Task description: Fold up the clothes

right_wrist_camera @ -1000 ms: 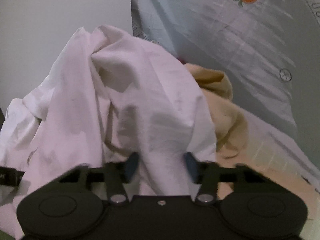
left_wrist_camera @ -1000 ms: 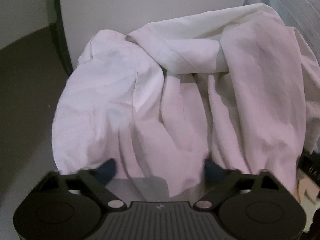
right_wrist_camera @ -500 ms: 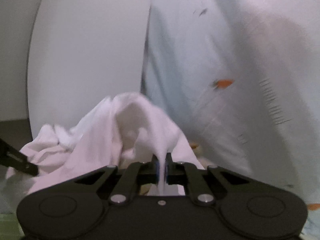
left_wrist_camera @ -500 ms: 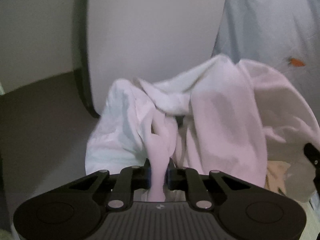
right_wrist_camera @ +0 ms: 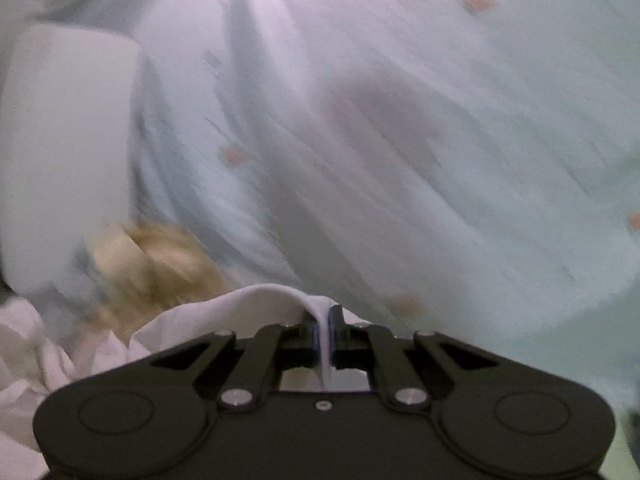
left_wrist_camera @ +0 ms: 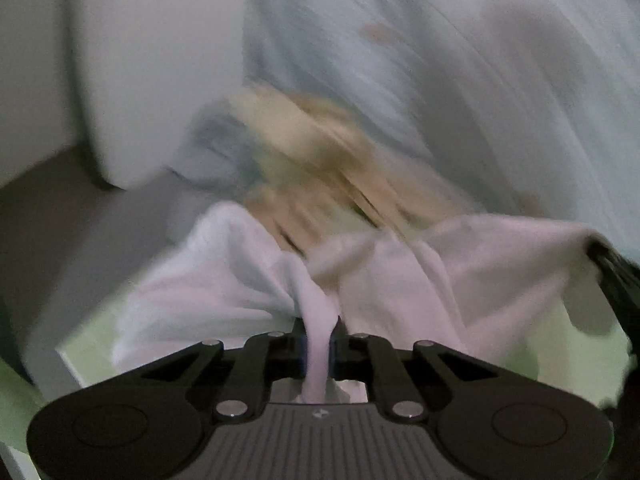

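A white garment (left_wrist_camera: 224, 280) hangs between both grippers, lifted off the pile. My left gripper (left_wrist_camera: 319, 334) is shut on a bunched fold of it. In the right wrist view the same white garment (right_wrist_camera: 224, 316) runs off to the left, and my right gripper (right_wrist_camera: 323, 330) is shut on a thin edge of it. At the right edge of the left wrist view the other gripper (left_wrist_camera: 616, 276) shows as a dark shape holding the cloth's far corner. Both views are motion-blurred.
A tan garment (left_wrist_camera: 320, 152) lies crumpled behind the white one, also seen as the tan garment (right_wrist_camera: 148, 264). A pale blue sheet with small orange prints (right_wrist_camera: 400, 120) fills the background. A white panel (left_wrist_camera: 132, 80) stands at the left. A light green surface (left_wrist_camera: 92, 356) lies below.
Both grippers went from open around the white cloth to shut on it, then rose and pulled back. The garment has come up off the pile, uncovering the tan garment behind.
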`<state>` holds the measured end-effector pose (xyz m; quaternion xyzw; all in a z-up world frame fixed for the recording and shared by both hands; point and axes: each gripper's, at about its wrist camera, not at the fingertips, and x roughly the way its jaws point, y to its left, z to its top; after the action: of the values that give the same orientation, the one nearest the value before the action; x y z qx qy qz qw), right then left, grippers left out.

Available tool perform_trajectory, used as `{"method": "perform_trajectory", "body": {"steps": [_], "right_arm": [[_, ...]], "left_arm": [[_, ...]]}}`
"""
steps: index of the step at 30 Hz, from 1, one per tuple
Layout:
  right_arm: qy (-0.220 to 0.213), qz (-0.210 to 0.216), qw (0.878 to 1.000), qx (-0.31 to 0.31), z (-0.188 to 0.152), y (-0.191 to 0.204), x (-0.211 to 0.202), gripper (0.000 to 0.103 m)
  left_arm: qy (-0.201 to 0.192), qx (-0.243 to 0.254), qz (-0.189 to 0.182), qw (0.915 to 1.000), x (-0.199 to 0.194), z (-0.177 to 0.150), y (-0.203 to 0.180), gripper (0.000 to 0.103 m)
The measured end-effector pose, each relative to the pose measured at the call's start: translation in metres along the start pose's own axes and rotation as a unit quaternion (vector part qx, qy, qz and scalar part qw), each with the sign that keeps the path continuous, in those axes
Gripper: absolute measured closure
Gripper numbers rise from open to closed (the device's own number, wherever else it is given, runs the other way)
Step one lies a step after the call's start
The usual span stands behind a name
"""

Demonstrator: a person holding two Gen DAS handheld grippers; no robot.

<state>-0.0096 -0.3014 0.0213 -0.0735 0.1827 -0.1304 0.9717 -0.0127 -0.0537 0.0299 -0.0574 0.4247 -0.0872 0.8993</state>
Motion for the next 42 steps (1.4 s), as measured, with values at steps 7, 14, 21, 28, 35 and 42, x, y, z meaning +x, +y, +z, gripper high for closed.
{"method": "perform_trajectory", "body": {"steps": [7,14,21,28,35,42], "right_arm": [[0.146,-0.057,0.986,0.06,-0.076,-0.07,-0.022,0.083],[0.19,-0.003,0.971,0.147,-0.115,-0.057,-0.053,0.043],[0.214,0.089,0.942,0.241,-0.127,-0.008,-0.06,0.021],[0.27,0.068,0.921,0.272,-0.13,0.046,-0.038,0.004],[0.31,0.029,0.899,0.308,-0.134,0.049,-0.046,0.001],[0.319,0.085,0.873,0.358,-0.154,0.022,-0.039,0.059]], "left_arm": [[0.077,0.069,-0.012,0.9945,0.01,-0.058,-0.036,0.065],[0.089,0.018,0.005,0.9959,0.029,-0.043,-0.002,0.056],[0.112,0.0,-0.019,0.9935,0.05,-0.038,0.037,0.044],[0.144,-0.032,-0.019,0.9889,0.069,-0.037,0.08,0.036],[0.132,-0.072,-0.033,0.988,0.067,-0.033,0.095,0.036],[0.142,-0.106,-0.028,0.9838,0.066,-0.037,0.077,0.036]]}}
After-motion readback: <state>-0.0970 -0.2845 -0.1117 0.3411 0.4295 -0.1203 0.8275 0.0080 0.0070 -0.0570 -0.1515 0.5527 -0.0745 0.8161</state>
